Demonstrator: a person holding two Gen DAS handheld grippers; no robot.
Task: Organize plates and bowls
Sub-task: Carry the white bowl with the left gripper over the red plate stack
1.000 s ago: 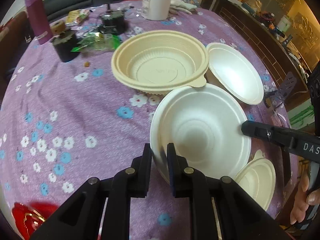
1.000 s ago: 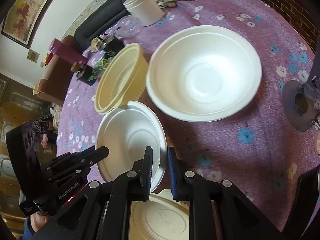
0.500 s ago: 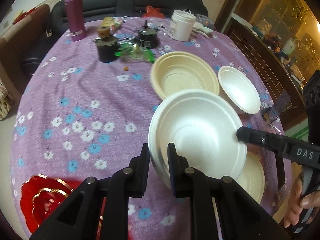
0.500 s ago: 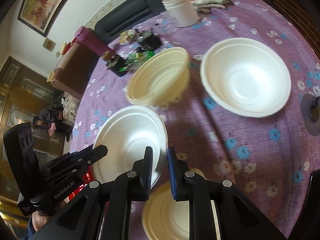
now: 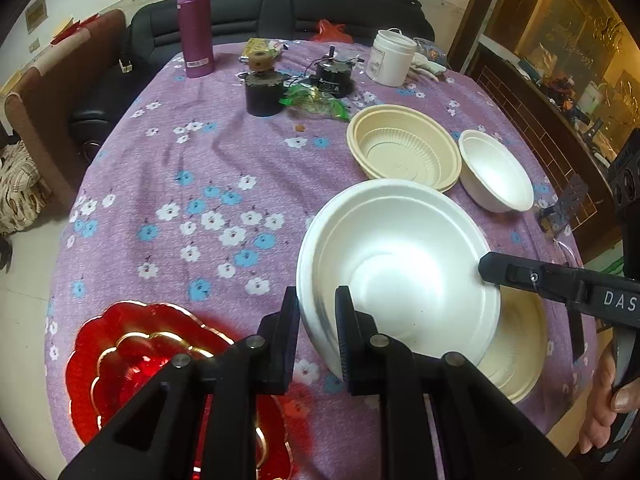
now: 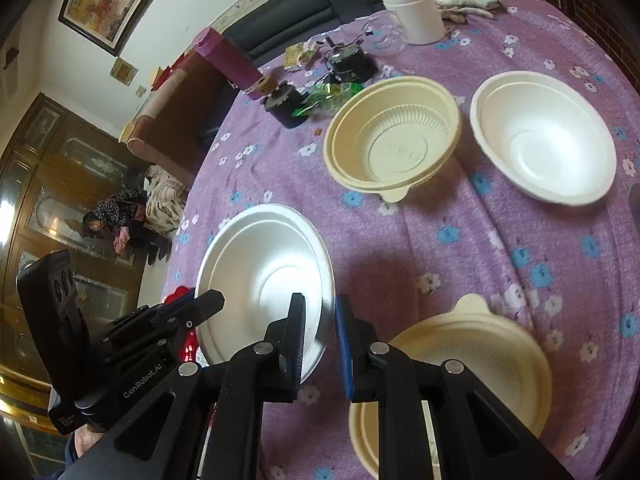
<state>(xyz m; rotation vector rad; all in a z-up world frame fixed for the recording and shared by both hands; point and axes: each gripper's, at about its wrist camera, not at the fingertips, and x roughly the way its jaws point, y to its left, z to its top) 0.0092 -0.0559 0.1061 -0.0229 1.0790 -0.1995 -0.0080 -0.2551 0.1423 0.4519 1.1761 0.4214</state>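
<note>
Both grippers pinched the same white foam bowl (image 5: 400, 268), held above the purple flowered tablecloth (image 5: 160, 184). In the left wrist view the left gripper (image 5: 318, 320) clamped the bowl's rim at the lower centre of the frame, while the right gripper (image 5: 492, 270) reached in from the right edge onto the opposite rim. In the right wrist view the right gripper (image 6: 320, 332) gripped the rim at lower centre, and the left gripper (image 6: 204, 300) entered from the lower left.

Only the left wrist view showed a red dish (image 5: 132, 356) at the lower left and a hand (image 5: 608, 412) at the lower right edge. Its view of the cream lid (image 5: 520, 344) was partly blocked by the held bowl; the right wrist view showed that lid (image 6: 460, 376) openly at the lower right.

Both views showed a cream bowl (image 6: 392, 140) and a second white bowl (image 6: 544, 140) just beside it near the upper right, with a white jar (image 6: 416, 12) and a purple flask (image 5: 195, 26) further back
</note>
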